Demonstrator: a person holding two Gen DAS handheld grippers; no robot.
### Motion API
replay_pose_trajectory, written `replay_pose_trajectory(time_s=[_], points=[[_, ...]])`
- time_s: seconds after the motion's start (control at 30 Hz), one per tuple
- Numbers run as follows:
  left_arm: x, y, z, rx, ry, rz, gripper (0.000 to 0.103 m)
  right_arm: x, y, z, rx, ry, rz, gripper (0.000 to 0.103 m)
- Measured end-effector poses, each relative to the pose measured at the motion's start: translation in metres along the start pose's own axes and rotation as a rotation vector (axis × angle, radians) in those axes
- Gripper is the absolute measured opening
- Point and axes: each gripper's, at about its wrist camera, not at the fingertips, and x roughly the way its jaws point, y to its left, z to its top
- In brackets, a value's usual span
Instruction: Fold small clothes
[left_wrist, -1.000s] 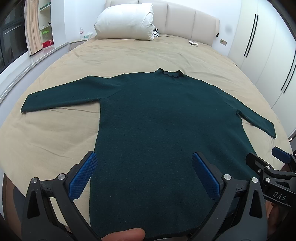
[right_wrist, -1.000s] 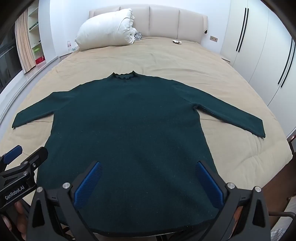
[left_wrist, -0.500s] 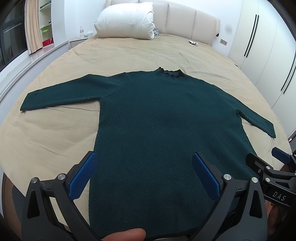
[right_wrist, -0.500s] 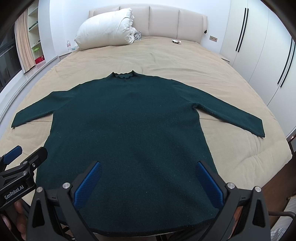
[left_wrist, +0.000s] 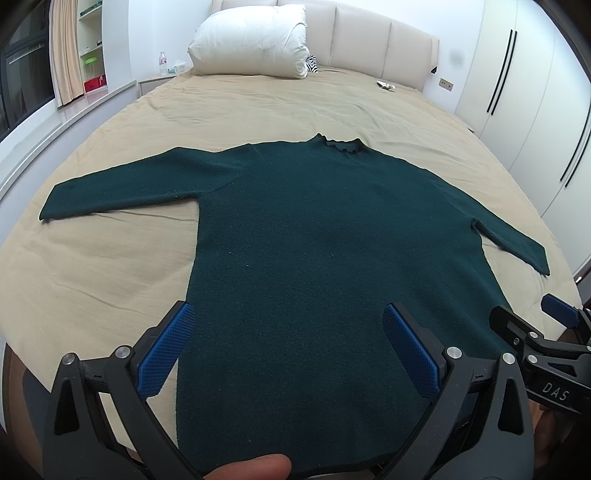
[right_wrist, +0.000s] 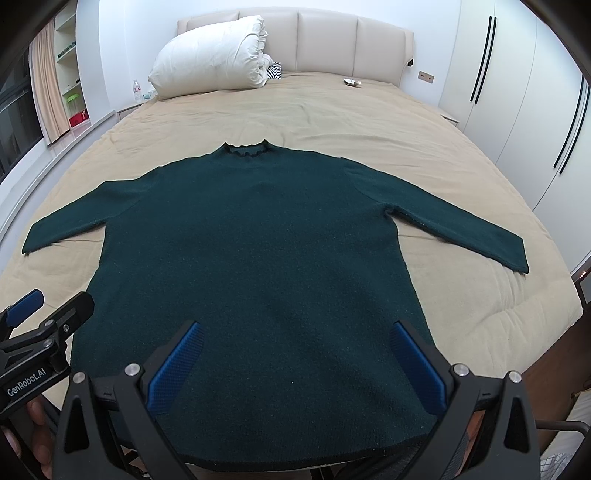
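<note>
A dark green long-sleeved sweater (left_wrist: 325, 236) lies flat on the tan bed, collar away from me, both sleeves spread out; it also shows in the right wrist view (right_wrist: 258, 251). My left gripper (left_wrist: 288, 343) is open and empty, held above the hem's left part. My right gripper (right_wrist: 295, 354) is open and empty above the hem's right part. Each gripper shows at the edge of the other's view: the right one (left_wrist: 554, 332) and the left one (right_wrist: 40, 317). The hem edge lies just below the fingers.
The tan bed (left_wrist: 295, 107) fills both views. A white rolled duvet (left_wrist: 255, 48) lies by the headboard. A small item (right_wrist: 352, 82) lies at the far right. White wardrobes (right_wrist: 517, 92) stand on the right, a window ledge and shelves (left_wrist: 85, 55) on the left.
</note>
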Motion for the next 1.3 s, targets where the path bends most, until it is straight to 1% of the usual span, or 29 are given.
replay_pose_trajectory(time_s=[0.93, 1.1, 1.2, 1.27, 1.3], points=[[-0.002, -0.004, 0.004, -0.026, 0.002, -0.025, 0.103, 0.000, 0.002, -0.001, -0.002, 0.000, -0.003, 0.103], [-0.003, -0.006, 0.004, -0.028, -0.025, -0.022, 0.103, 0.001, -0.001, -0.002, -0.002, 0.004, -0.004, 0.103], [-0.003, -0.003, 0.004, -0.026, -0.031, -0.034, 0.103, 0.002, 0.000, -0.002, -0.005, 0.007, -0.005, 0.103], [0.001, 0.003, 0.005, -0.042, -0.012, -0.077, 0.103, 0.003, 0.001, -0.001, -0.008, 0.010, -0.008, 0.103], [0.004, 0.008, 0.006, -0.064, 0.006, -0.117, 0.103, 0.004, 0.002, 0.000, -0.009, 0.012, -0.009, 0.103]])
